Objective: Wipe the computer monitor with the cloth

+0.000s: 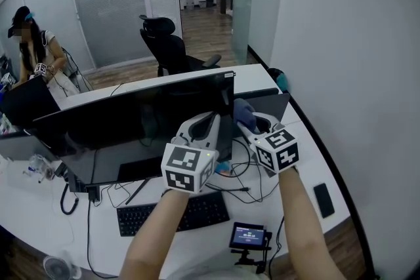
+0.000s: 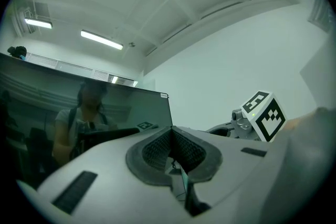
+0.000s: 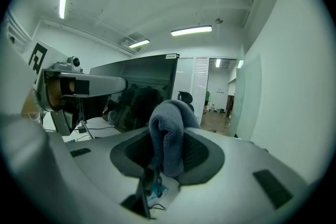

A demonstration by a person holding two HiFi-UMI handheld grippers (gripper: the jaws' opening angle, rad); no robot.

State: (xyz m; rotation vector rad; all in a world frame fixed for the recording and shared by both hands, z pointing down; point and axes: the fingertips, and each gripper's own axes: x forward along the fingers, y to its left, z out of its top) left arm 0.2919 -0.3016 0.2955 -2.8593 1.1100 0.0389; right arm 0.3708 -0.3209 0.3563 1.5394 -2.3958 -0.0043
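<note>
Gripping a bunched blue-grey cloth [image 1: 243,112] between its clenched jaws, the right gripper [image 1: 248,122] hovers just beside the upper right edge of the black computer monitor [image 1: 131,121]. In the right gripper view the cloth [image 3: 168,134] stands up past the pads as a thick fold, and the screen looks a little apart from it, so no wiping contact appears made yet. The left gripper [image 1: 211,120] is pressed shut on nothing and sits in front of the screen's lower right corner.

The main risk I see is the grip itself. Only a narrow wad of cloth sticks out, so a steep approach could bring the hard jaw tips onto the glass rather than the fabric. Pushing hard near that top corner could also swivel or rock the monitor on its stand, since nothing braces it. The empty left gripper is close enough to knock the panel. Loose cables [image 1: 252,183] and the keyboard [image 1: 174,212] lie below, where a dropped cloth could snag.
</note>
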